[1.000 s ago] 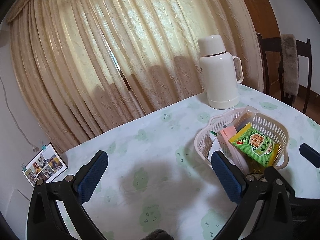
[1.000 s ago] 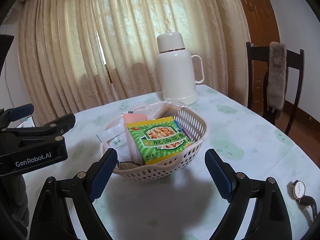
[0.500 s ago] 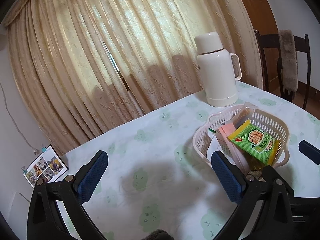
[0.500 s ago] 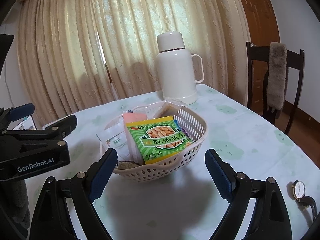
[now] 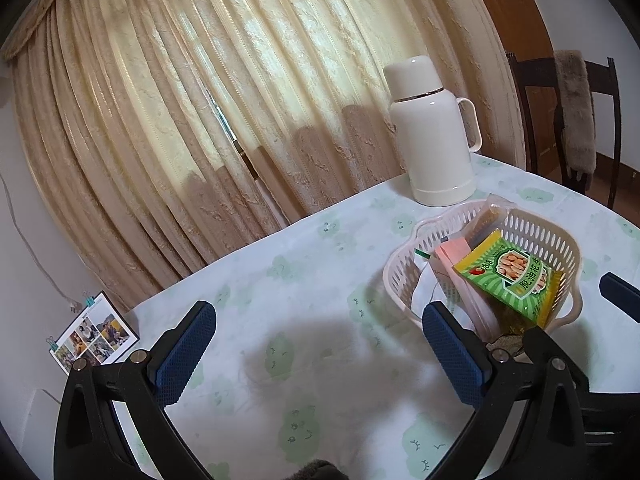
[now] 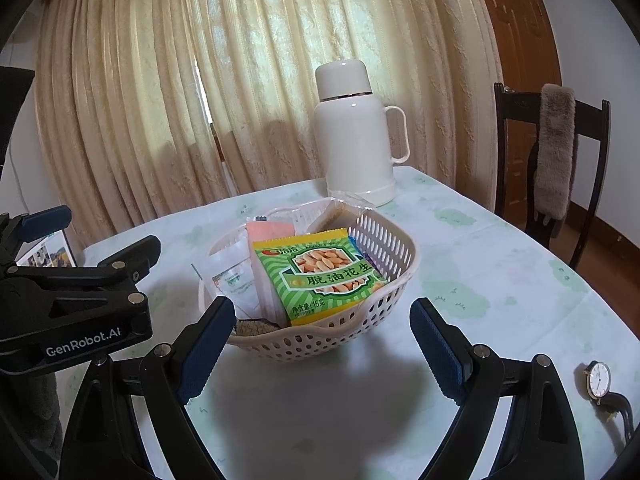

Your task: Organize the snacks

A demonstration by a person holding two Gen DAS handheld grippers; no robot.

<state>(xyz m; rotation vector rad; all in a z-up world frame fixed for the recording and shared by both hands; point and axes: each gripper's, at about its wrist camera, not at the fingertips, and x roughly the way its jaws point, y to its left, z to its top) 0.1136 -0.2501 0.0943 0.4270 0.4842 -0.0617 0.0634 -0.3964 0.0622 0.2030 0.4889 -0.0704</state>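
A cream plastic basket (image 6: 396,264) (image 5: 536,232) stands on the table and holds several snack packets. A green peanut packet (image 6: 324,276) (image 5: 512,276) lies on top, with a pink packet (image 6: 268,232) and a white sachet (image 6: 232,276) beside it. My right gripper (image 6: 322,344) is open and empty, just in front of the basket. My left gripper (image 5: 320,352) is open and empty over bare tablecloth, left of the basket; its body (image 6: 76,300) shows in the right wrist view.
A white thermos jug (image 6: 356,136) (image 5: 434,132) stands behind the basket. A wristwatch (image 6: 600,380) lies at the table's right front. A dark chair (image 6: 560,160) with a fur cover stands at the right. A photo card (image 5: 94,332) leans at the far left, before the curtains.
The left wrist view has drifted slightly, so the basket and jug sit a little lower and further right. The right gripper has barely moved. Both grippers stay open.
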